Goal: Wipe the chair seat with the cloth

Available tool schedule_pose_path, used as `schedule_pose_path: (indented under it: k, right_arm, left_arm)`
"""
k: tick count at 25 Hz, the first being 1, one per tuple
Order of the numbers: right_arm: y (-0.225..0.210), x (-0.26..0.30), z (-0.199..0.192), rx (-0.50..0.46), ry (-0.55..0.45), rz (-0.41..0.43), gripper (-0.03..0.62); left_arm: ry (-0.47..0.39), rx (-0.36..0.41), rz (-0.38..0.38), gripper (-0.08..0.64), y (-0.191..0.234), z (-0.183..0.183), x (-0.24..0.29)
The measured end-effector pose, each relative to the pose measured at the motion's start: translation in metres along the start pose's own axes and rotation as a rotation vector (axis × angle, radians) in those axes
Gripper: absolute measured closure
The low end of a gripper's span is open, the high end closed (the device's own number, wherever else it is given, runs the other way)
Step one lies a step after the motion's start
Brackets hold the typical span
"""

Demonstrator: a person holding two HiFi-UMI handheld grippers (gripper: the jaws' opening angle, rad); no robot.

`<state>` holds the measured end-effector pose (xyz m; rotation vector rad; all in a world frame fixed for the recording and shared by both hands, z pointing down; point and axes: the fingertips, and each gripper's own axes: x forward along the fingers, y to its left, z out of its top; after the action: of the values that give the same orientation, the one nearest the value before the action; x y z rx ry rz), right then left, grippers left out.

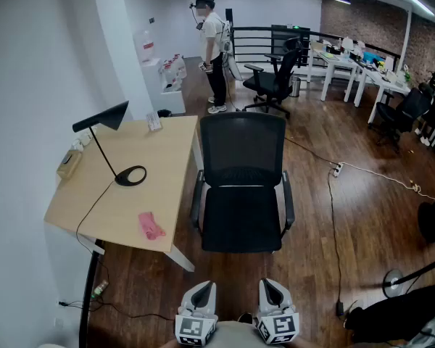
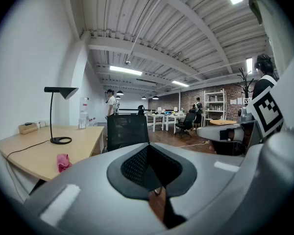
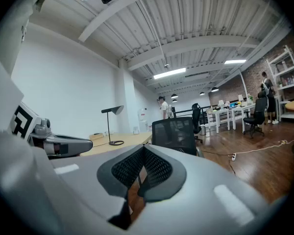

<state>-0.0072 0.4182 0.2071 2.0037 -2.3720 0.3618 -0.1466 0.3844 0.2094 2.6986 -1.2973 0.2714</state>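
Both the left gripper (image 1: 201, 296) and the right gripper (image 1: 273, 294) have their jaws closed together and hold nothing. The pink cloth (image 1: 151, 225) lies crumpled on the wooden desk (image 1: 123, 205), just beside the black chair (image 1: 241, 220).

We find the left gripper (image 1: 202, 289) and right gripper (image 1: 270, 288) side by side, near each other but apart; both point forward, tipped slightly below level; each has its jaws together with nothing between them.
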Motion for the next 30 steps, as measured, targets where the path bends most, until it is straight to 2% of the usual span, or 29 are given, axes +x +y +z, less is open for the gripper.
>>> schedule_pose_path:
  k: [4, 8, 14, 19, 23, 26, 28, 30]
  right_arm:
    - [-0.009, -0.006, -0.005, 0.005, 0.001, 0.012, 0.592]
    - [-0.011, 0.001, -0.006, -0.003, 0.005, 0.013, 0.592]
    - [-0.018, 0.024, -0.008, -0.011, 0.017, -0.024, 0.592]
    - [-0.010, 0.056, -0.002, -0.039, 0.020, -0.051, 0.592]
    - [0.010, 0.113, 0.019, -0.077, -0.021, -0.051, 0.592]
    - [0.033, 0.149, 0.027, -0.101, 0.003, -0.014, 0.582]
    - [0.051, 0.174, 0.031, -0.126, 0.019, 0.029, 0.571]
    - [0.075, 0.207, 0.035, -0.151, 0.025, 0.073, 0.562]
  left_arm:
    - [0.030, -0.004, 0.022, 0.555, -0.010, -0.003, -0.006]
    - [0.034, -0.026, 0.057, 0.555, 0.000, -0.006, -0.005]
    - [0.026, -0.053, 0.055, 0.555, 0.025, -0.010, 0.014]
    - [-0.008, -0.094, 0.072, 0.555, 0.069, -0.007, 0.034]
    - [-0.045, -0.067, 0.073, 0.555, 0.126, 0.005, 0.057]
    - [-0.058, -0.087, 0.089, 0.554, 0.162, 0.013, 0.061]
    - [-0.059, -0.113, 0.113, 0.509, 0.186, 0.016, 0.061]
    - [-0.064, -0.127, 0.147, 0.497, 0.222, 0.019, 0.062]
